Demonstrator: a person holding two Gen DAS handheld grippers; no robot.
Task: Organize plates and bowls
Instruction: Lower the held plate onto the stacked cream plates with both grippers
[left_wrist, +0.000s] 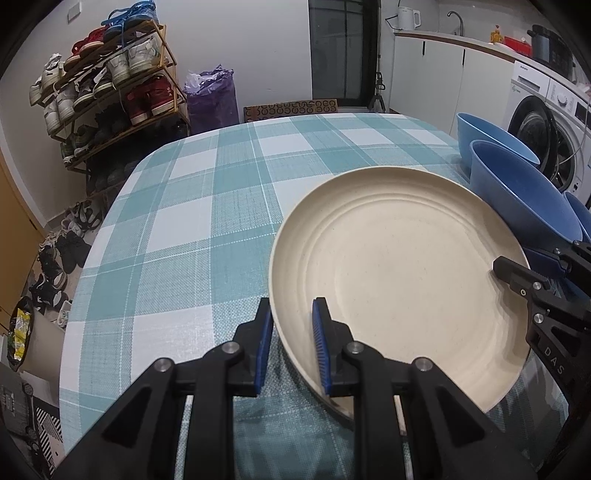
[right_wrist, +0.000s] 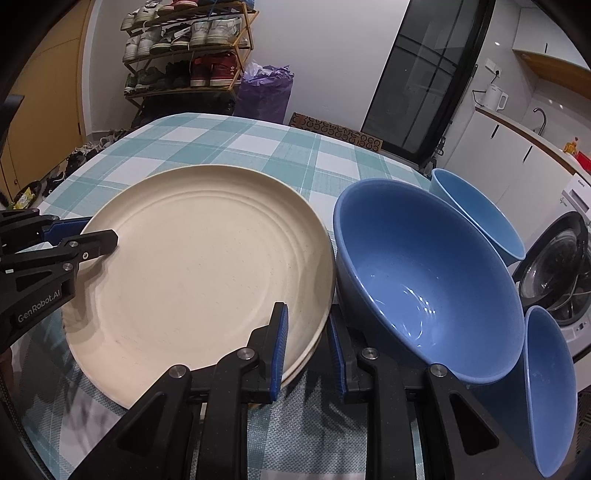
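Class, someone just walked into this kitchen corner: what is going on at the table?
A person is working two handheld tongs on a cream plate on the checked tablecloth. The left tongs clamp its left rim and the right tongs straddle its right rim, with a second rim showing just beneath. Three blue bowls wait to the right: a large blue bowl beside the plate, a far bowl and a near bowl.
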